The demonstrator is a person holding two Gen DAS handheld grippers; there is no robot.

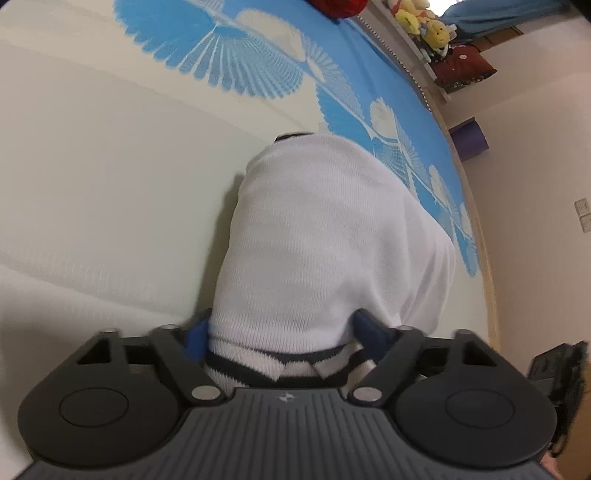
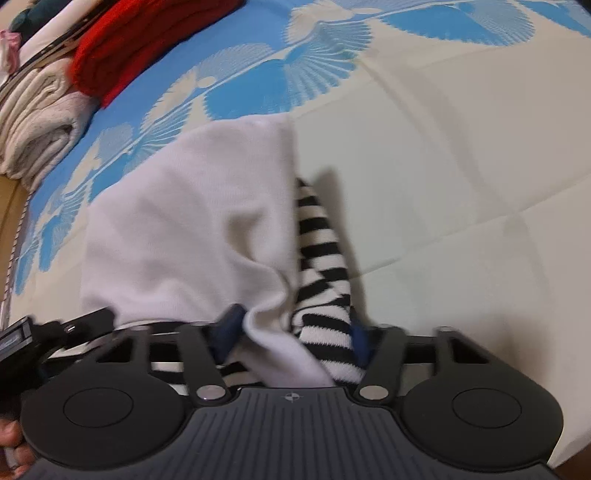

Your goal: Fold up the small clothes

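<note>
Sock (image 1: 325, 236) (white, striped cuff) bunched inside both tongs: left tongs (image 1: 286, 338) spread wide, right tongs (image 2: 295, 328) half-spread; grip unclear.

One white knit garment with black-and-white striped trim (image 2: 192, 229) lies on the bed; I take the white body and the striped part for a single piece, though I cannot be sure. Beneath it is one cream bedsheet printed with blue fan-shaped flowers (image 2: 443, 155). Beyond the garment, at the sheet's far edge, sits one red ribbed knit piece (image 2: 147, 40), and beside that one stack of folded cream towels or cloths (image 2: 40, 129), too blurred to count the layers. Two black two-finger grippers are at the garment's near edge: the left gripper (image 1: 286, 338) and the right gripper (image 2: 295, 332). Past the bed from the garment, a shelf holds several yellow plush toys (image 1: 424, 22), at least three.
</note>
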